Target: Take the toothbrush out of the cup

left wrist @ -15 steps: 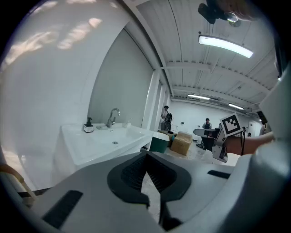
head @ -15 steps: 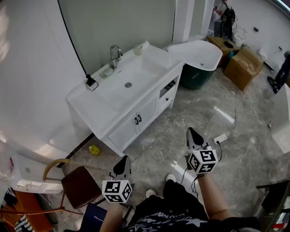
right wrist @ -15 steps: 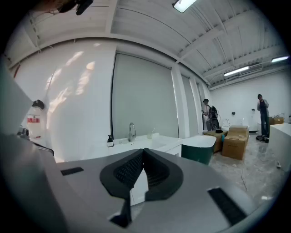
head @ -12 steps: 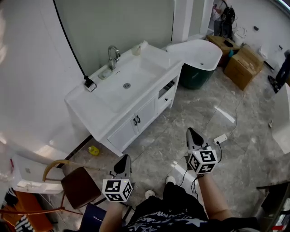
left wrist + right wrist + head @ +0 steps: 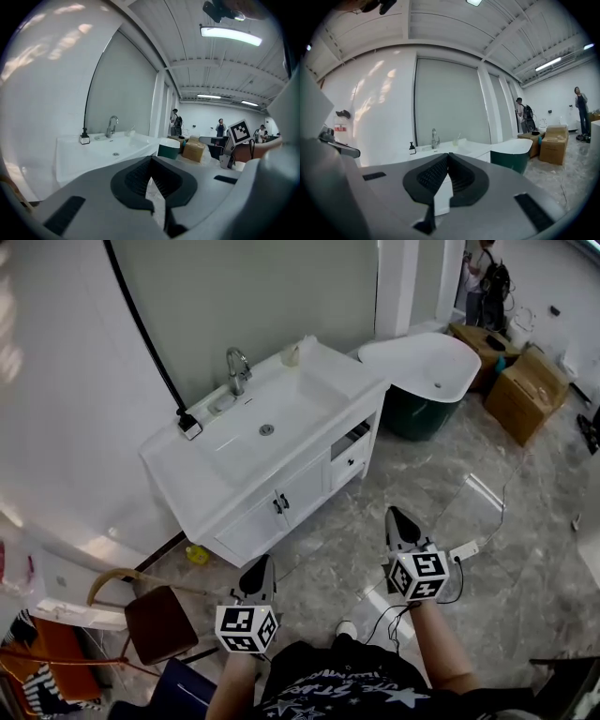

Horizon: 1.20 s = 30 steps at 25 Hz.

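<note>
A small pale cup (image 5: 292, 354) with a toothbrush leaning in it stands at the back right of the white vanity top (image 5: 216, 484), right of the chrome tap (image 5: 237, 367). The cup also shows small and far off in the left gripper view (image 5: 130, 133) and the right gripper view (image 5: 455, 140). My left gripper (image 5: 263, 562) and right gripper (image 5: 394, 514) hang over the marble floor, well short of the vanity. Both point toward it. Each one's jaws meet at the tips, with nothing held between them (image 5: 150, 159) (image 5: 447, 154).
A soap bottle (image 5: 190, 425) stands at the basin's left corner. A green-sided bathtub (image 5: 427, 371) adjoins the vanity on the right, with cardboard boxes (image 5: 530, 395) and a person (image 5: 487, 277) beyond. A brown chair (image 5: 159, 620) sits at lower left. A power strip and cable (image 5: 462, 551) lie near my right gripper.
The head view has shifted a little, so the vanity sits slightly lower and further right in the picture. Both grippers stay shut and in much the same place.
</note>
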Tool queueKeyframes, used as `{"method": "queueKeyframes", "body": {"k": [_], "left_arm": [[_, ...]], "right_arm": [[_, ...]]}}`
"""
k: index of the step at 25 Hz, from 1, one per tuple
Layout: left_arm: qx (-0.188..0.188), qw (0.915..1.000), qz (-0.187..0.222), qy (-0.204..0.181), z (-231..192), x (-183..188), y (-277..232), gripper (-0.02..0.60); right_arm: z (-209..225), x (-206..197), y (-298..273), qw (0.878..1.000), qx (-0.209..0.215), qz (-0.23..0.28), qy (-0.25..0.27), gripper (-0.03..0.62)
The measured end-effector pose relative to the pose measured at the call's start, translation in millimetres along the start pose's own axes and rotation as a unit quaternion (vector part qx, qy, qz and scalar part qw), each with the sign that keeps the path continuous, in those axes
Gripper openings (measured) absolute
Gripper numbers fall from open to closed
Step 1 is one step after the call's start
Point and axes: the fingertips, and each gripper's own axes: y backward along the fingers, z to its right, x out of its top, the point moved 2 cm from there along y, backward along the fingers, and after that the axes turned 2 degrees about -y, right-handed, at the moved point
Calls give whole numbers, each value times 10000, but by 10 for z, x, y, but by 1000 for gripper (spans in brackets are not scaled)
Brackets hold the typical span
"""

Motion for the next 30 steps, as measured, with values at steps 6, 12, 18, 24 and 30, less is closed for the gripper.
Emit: {"method": "queueKeyframes", "body": {"k": [6, 12, 18, 24, 30], "left_arm": [[184, 9998, -35, -5, 165, 17, -196, 12], [364, 9993, -122, 7, 29, -1, -287, 12], [422, 9990, -122, 109, -280, 10, -673, 12], [353, 9992, -85, 182, -781, 223, -1459, 12], [245, 9995, -119, 152, -1347, 536, -2363, 12]], "right_arm": [[192, 101, -207, 9990, 423, 151, 3, 31], [186, -7, -496, 9978, 658, -71, -67, 289], [212, -119, -940, 9967, 724, -328, -136, 308], [379, -9, -1798, 9976, 559, -335, -221, 308], [416, 230, -2776, 9980, 485, -287, -284, 308]]}}
